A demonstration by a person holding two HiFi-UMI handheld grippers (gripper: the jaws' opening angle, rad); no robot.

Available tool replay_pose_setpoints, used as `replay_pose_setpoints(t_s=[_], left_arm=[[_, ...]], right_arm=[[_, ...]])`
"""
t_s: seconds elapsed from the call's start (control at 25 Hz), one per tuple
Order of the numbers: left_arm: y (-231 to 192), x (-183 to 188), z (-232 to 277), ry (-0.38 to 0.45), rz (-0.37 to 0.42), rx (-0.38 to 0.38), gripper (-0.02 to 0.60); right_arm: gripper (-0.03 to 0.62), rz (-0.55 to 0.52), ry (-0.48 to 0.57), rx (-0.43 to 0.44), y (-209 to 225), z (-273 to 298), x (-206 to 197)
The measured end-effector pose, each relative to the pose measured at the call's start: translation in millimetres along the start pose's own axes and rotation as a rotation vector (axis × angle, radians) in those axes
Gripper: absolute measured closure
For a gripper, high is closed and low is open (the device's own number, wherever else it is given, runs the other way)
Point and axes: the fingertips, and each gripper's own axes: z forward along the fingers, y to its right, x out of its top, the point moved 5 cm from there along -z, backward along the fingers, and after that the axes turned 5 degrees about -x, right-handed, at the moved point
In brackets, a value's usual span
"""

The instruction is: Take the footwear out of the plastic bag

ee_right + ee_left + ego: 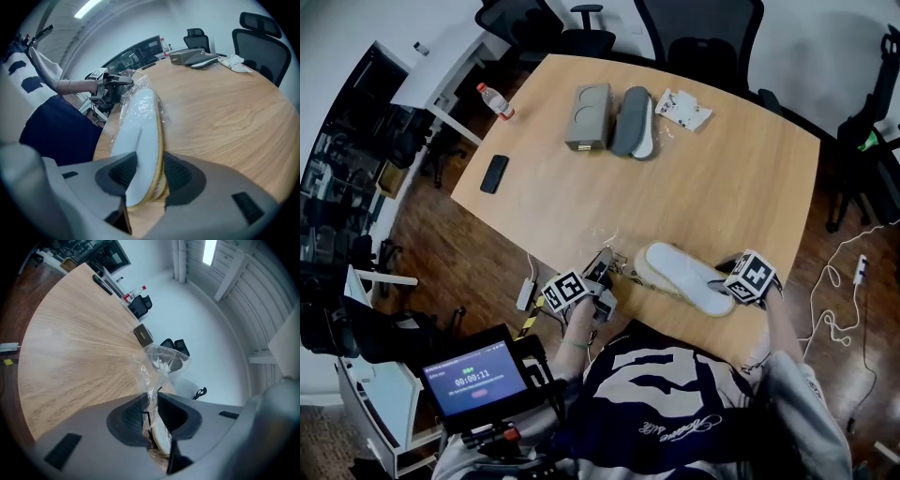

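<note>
**Pinching the Bag, Gripping the Slipper**

Leaning in closest at 6 o'clock of the head view, in a dark top with white print, with a small timer screen glowing at 7 o'clock. Working at the near edge of the wooden desk.

Pinching a gathered fold of the clear plastic bag in the left tongs, jaws nearly together on the film, at about 6 o'clock just inside the desk's edge.

Clamping one end of the white-soled slipper in the right tongs, at 5 o'clock. Standing fairly wide apart at the jaws, with a pad pressing on each side of the slipper, which is turned on its edge between them. Stretching the slipper across the near edge between the two tongs, its far end reaching toward the left tongs and lying inside the crinkled plastic, its gripped end bare.

Sharing the desk with a grey box, a grey slipper pair and a crumpled white packet, all at 12 o'clock and well apart from the tongs. Also taking in a black phone at 10 o'clock and a bottle at 11 o'clock, near the desk's far-left corner.
</note>
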Motion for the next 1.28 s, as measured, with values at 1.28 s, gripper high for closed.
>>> replay_pose_setpoints(t_s=[1.28], left_arm=[[-8, 37, -36, 0.212, 0.34, 0.38, 0.512]], right_arm=[[0.54, 0.393, 0.344, -0.233, -37, -104, -52]])
